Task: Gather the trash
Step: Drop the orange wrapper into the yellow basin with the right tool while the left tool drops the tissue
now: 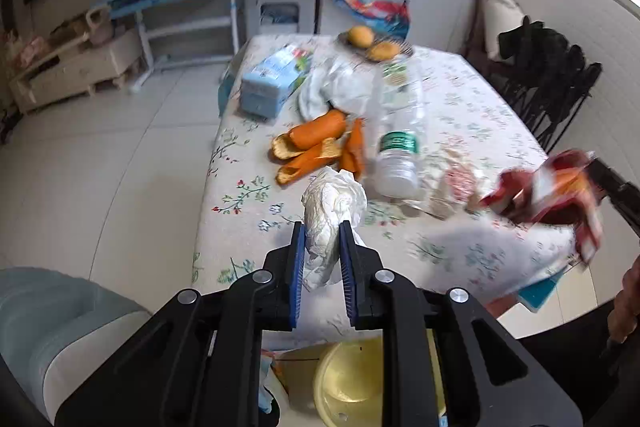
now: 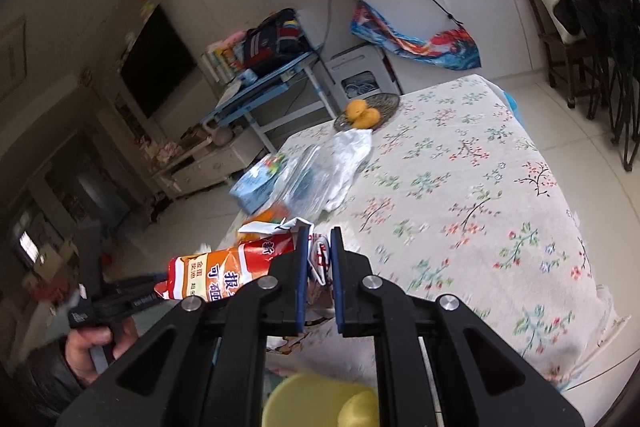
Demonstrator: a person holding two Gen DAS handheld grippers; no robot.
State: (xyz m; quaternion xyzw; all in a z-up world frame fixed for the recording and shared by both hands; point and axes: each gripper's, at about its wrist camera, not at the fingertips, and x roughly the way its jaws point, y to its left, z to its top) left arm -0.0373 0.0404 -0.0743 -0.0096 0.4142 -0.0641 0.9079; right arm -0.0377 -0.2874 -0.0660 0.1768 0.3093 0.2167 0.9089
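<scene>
Crumpled white tissue [image 1: 334, 215] clamped between left gripper [image 1: 322, 241] fingers, held above near edge of floral-cloth table [image 1: 472, 99]. Red-orange snack wrapper [image 2: 228, 273] pinched in right gripper [image 2: 319, 241], over table's near edge. Orange peels [image 1: 316, 147], clear plastic bottle [image 1: 400, 131] on cloth just beyond tissue. Yellow bin [image 1: 348, 383] below both grippers
</scene>
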